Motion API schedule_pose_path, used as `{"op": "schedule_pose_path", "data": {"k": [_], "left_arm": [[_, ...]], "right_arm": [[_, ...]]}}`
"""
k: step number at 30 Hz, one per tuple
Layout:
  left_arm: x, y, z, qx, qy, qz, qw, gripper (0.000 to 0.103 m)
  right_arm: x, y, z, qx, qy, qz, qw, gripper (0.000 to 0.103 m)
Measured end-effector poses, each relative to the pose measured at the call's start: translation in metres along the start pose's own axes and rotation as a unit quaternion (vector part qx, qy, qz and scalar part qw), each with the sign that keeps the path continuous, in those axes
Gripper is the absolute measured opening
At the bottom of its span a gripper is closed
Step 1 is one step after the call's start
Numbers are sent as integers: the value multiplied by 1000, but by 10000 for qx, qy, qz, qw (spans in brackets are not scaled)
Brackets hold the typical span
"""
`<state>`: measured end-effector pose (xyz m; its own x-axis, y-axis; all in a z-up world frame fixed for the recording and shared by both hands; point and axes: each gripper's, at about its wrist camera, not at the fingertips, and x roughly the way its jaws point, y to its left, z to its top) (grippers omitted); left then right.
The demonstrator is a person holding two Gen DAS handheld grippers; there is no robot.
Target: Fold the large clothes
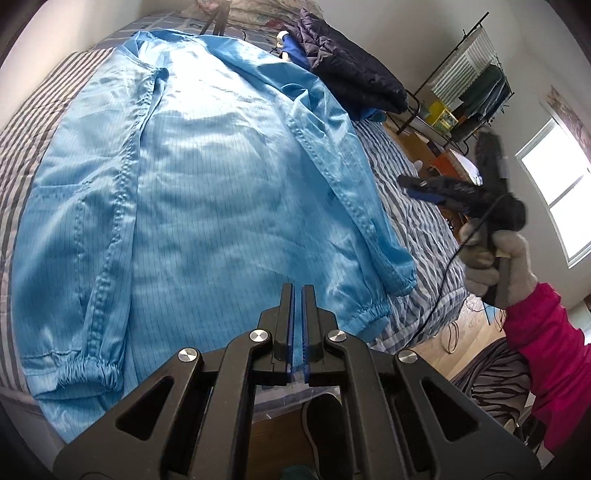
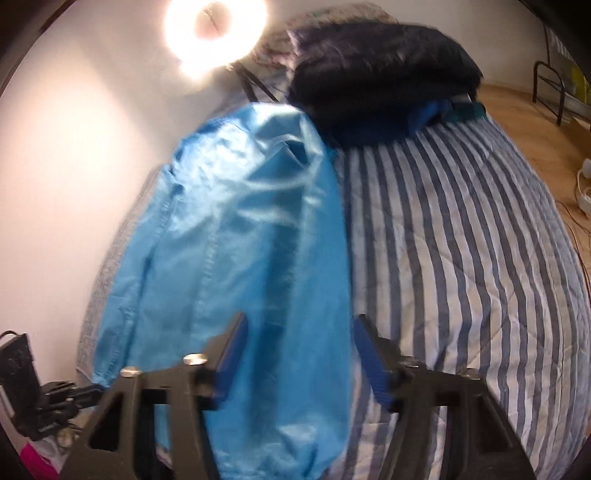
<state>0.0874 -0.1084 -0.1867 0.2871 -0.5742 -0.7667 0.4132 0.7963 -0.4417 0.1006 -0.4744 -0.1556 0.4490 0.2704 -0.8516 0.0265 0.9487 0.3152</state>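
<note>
A large light-blue jacket (image 1: pixel 207 177) lies spread flat on the striped bed (image 1: pixel 413 206), both sleeves along its sides. My left gripper (image 1: pixel 297 291) hovers over the jacket's near hem, jaws shut with nothing between them. A gloved hand in a pink sleeve (image 1: pixel 546 332) holds my right gripper (image 1: pixel 410 186) above the bed, to the right of the jacket's right sleeve (image 1: pixel 354 206). In the right wrist view my right gripper (image 2: pixel 301 328) stands open above that blue jacket (image 2: pixel 229 236), its blue pads (image 2: pixel 232 347) clear of the cloth.
A dark padded jacket (image 1: pixel 351 70) is piled at the far end of the bed (image 2: pixel 461 258), touching the blue collar. A ring light (image 2: pixel 216 33) glares by the wall. A clothes rack (image 1: pixel 476 85) and wooden floor (image 1: pixel 424 343) lie to the right.
</note>
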Motion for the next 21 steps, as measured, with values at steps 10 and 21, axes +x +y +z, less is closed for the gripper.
{"op": "schedule_pose_path", "data": {"k": [10, 21], "left_arm": [[0, 14, -3, -203, -49, 112, 9997, 0], [1, 26, 4, -547, -137, -38, 9984, 0]], "right_arm": [[48, -33, 3, 671, 577, 277, 9957, 0], [-41, 54, 8, -775, -646, -667, 9927, 0]]}}
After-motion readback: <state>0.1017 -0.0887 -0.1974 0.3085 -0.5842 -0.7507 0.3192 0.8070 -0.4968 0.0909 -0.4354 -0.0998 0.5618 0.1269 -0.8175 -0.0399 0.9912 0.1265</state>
